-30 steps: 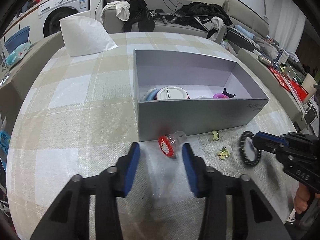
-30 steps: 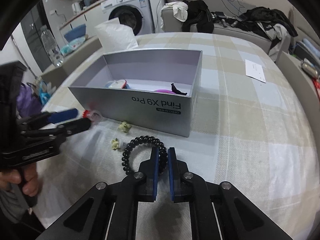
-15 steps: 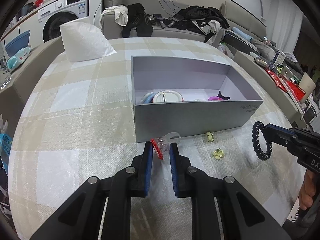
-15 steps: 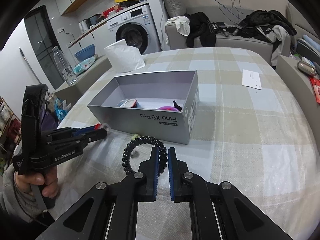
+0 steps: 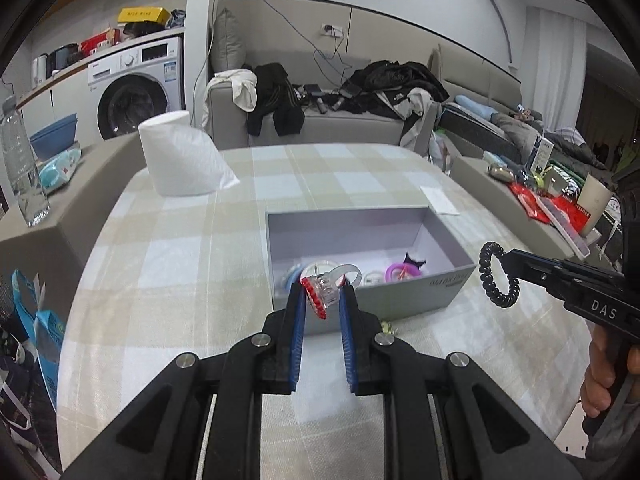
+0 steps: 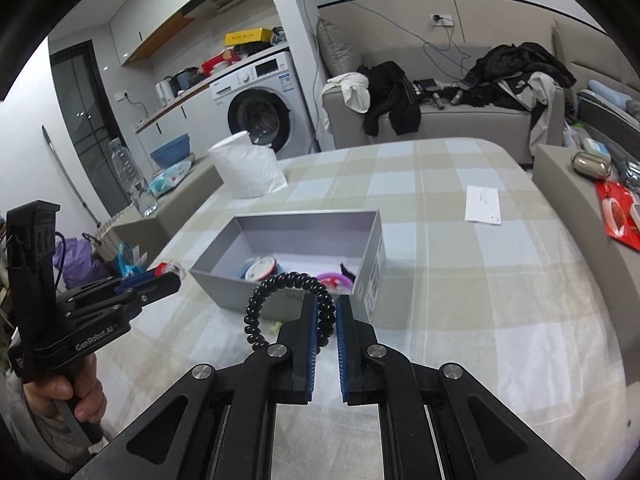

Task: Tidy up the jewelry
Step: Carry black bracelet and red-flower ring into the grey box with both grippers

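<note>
Left wrist view: left gripper [image 5: 323,300] clamps a clear ring with a red flower [image 5: 320,289], grey box [image 5: 416,298] just beyond; right gripper [image 6: 327,312] pinches a black coil hair tie [image 6: 280,300].

"DAS" is read in pale letters on the black body of the right tool [image 5: 502,259], seen from the left wrist view. "GenRobot.AI" is made out along the side of the left tool [image 6: 170,278] in the right wrist view. Print is seen on the grey box [image 5: 452,280], on its near wall, but it is turned and too small to be read. Labels on the washing machine [image 6: 260,96] are too blurred to be read.
</note>
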`<state>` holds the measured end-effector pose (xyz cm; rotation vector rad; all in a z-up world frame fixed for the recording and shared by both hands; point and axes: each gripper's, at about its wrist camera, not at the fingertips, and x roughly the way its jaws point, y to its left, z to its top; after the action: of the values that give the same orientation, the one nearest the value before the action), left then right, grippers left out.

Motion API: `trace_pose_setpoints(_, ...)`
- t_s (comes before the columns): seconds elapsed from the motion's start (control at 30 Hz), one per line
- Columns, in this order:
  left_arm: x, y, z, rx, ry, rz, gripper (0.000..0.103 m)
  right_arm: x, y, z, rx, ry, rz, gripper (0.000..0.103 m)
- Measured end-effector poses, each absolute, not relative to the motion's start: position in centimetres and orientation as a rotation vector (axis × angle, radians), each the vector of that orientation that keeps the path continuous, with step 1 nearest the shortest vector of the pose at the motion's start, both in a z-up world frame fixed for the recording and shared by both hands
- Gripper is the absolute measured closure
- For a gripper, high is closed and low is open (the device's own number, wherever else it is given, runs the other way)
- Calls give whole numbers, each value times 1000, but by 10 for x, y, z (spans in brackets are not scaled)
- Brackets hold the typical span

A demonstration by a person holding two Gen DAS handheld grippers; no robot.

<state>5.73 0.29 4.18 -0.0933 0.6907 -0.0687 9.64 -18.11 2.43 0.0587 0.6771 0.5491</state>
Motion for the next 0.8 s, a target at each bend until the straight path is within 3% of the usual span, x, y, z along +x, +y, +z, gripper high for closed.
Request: trace_pose_setpoints(0.8, 90, -1, 46, -113, 647, -72, 91, 133, -172, 37, 102, 637, 538, 95)
